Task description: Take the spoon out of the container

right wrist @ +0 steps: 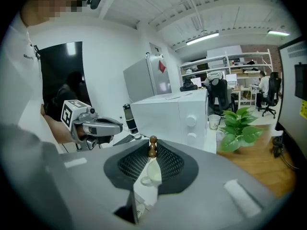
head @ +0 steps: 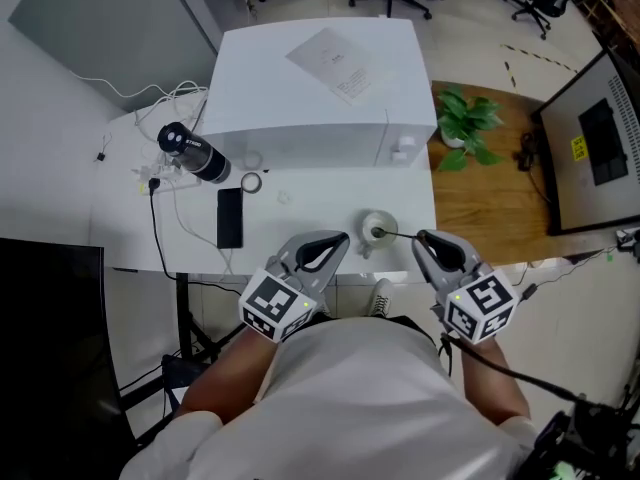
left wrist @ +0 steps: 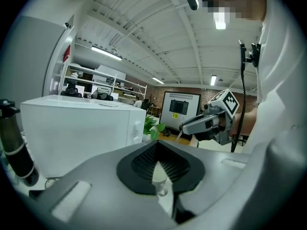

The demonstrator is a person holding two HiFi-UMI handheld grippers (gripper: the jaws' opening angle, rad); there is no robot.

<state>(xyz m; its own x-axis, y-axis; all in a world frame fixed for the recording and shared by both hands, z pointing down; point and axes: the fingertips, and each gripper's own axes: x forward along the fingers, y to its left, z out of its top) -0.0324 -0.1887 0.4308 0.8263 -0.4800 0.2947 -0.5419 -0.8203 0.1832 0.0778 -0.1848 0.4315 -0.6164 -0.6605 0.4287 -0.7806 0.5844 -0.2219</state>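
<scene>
The container is a small white cup with a side handle. It stands upright near the front edge of the white table, just off the head view's centre toward 3 o'clock. The spoon rests in it, lower end down inside (the bowl itself cannot be made out). Its thin dark handle leans out over the rim toward 3 o'clock. The handle's tip, a brown turned knob, sits pinched between the jaw tips of the right gripper.
</scene>
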